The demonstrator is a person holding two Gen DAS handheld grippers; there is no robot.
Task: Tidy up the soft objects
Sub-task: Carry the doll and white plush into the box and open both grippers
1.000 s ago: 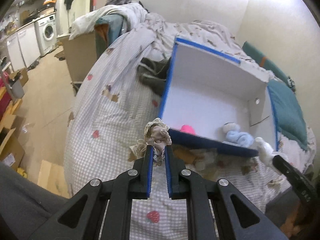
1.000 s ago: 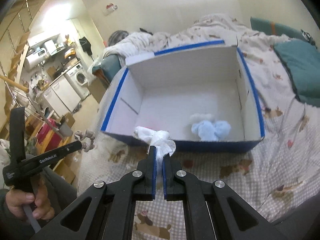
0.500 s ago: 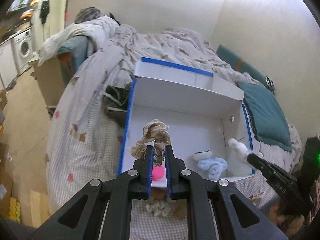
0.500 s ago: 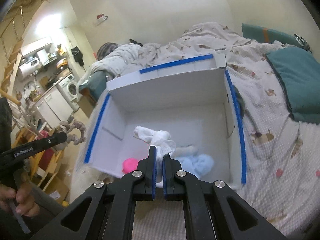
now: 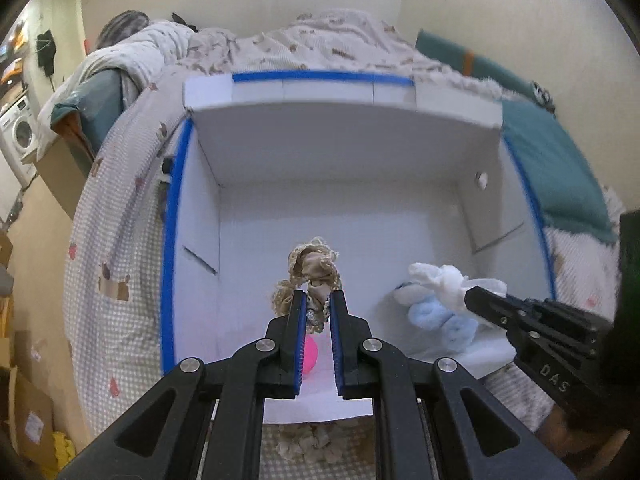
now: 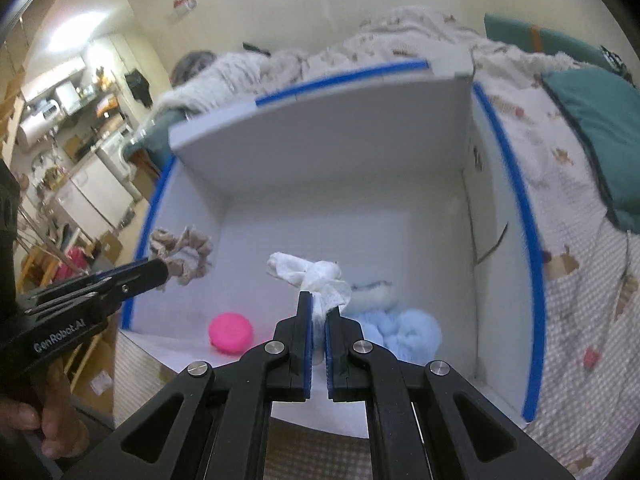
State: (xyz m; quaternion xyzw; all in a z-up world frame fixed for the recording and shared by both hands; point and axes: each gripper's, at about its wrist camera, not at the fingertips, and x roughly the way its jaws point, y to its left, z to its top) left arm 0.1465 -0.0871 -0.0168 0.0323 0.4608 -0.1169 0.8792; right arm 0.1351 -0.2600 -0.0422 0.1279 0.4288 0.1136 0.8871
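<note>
Your left gripper (image 5: 318,304) is clamped on a beige lace scrunchie (image 5: 312,270), which bunches straight up from the fingertips at the lower centre of the left wrist view, over the floor of the white box (image 5: 340,232). Your right gripper (image 6: 318,308) pinches a white cloth (image 6: 308,274); its long axis runs from the fingertips up toward the left of the right wrist view, the free end hanging over the box floor. Below, a pink round pad (image 6: 231,334) lies at lower left of the box, and a pale blue fluffy item (image 6: 404,332) lies at lower right. The blue-edged box sits on a bed (image 5: 116,240) with a checked quilt; a teal pillow (image 6: 596,128) lies at upper right, a washing machine (image 5: 18,136) at far left.
</note>
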